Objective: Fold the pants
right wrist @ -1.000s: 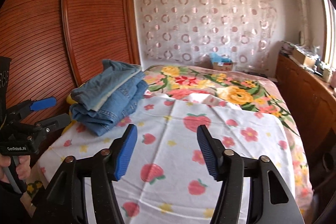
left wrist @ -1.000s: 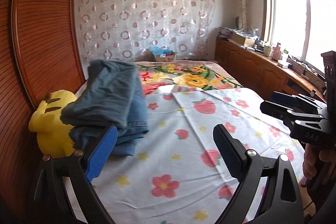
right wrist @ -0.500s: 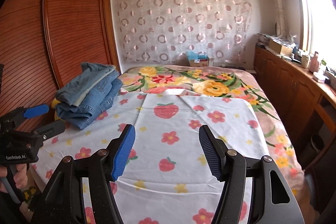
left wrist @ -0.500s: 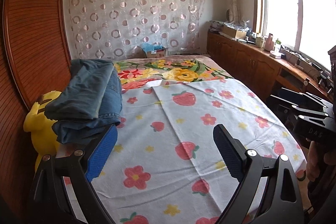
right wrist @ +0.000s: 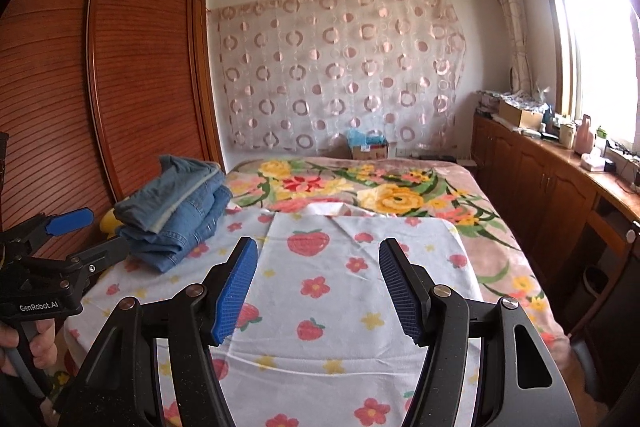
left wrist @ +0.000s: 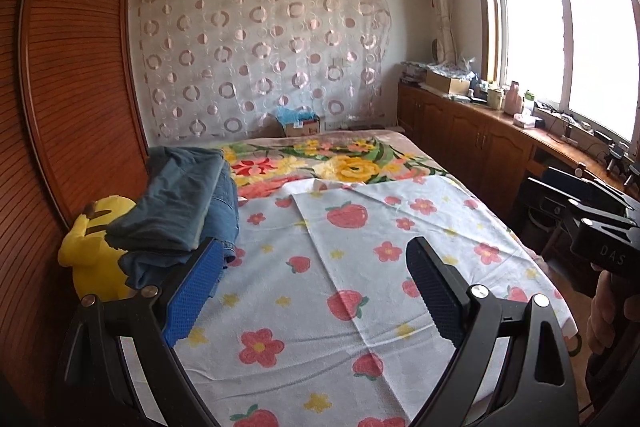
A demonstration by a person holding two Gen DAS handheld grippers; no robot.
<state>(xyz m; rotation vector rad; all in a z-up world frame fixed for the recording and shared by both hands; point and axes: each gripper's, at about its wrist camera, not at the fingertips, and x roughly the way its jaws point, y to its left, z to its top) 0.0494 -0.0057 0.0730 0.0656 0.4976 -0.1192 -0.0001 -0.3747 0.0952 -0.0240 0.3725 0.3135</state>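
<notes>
The jeans sit folded in a pile at the left of the frame, on the sheet, out of the way. The left gripper and right gripper are both spread wide and hold nothing, probably because the folding looks done.

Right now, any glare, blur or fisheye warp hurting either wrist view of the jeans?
Left wrist view: window blown out white at right, wardrobe edge bowed by the lens, jeans sharp and evenly lit. Right wrist view: window glare at the right edge, dark vignette in the corners, jeans crisp, no motion blur.
</notes>
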